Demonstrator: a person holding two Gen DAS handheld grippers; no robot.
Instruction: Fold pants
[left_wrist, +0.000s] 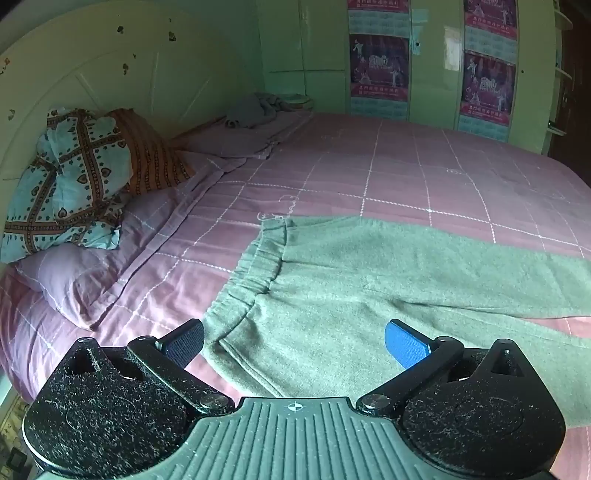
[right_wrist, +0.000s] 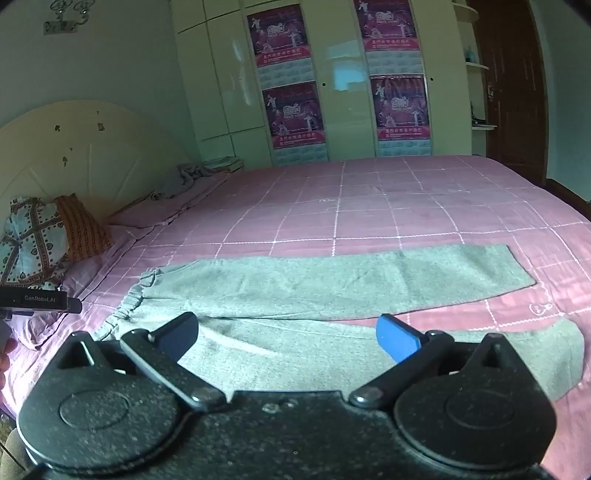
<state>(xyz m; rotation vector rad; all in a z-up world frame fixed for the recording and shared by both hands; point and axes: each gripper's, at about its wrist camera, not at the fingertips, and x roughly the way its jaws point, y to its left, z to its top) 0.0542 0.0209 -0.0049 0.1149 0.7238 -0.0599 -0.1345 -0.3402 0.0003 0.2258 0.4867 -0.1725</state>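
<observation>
Grey sweatpants (right_wrist: 332, 284) lie flat and unfolded on the pink checked bed sheet (right_wrist: 369, 206), waistband toward the pillows (left_wrist: 70, 177). The left gripper (left_wrist: 295, 343) hovers near the waistband, fingers spread and empty. The right gripper (right_wrist: 288, 338) hangs over the legs, likewise released.

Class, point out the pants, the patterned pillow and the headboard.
pants (right_wrist: 332, 273), right wrist view, middle of the far leg.
patterned pillow (left_wrist: 70, 177), left wrist view, its front face.
headboard (left_wrist: 110, 77), left wrist view, upper panel.

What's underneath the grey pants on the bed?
The grey pants lie flat on the pink checked bedsheet, which shows all around them. Whatever is directly beneath the fabric is covered, though nothing bulges.
</observation>
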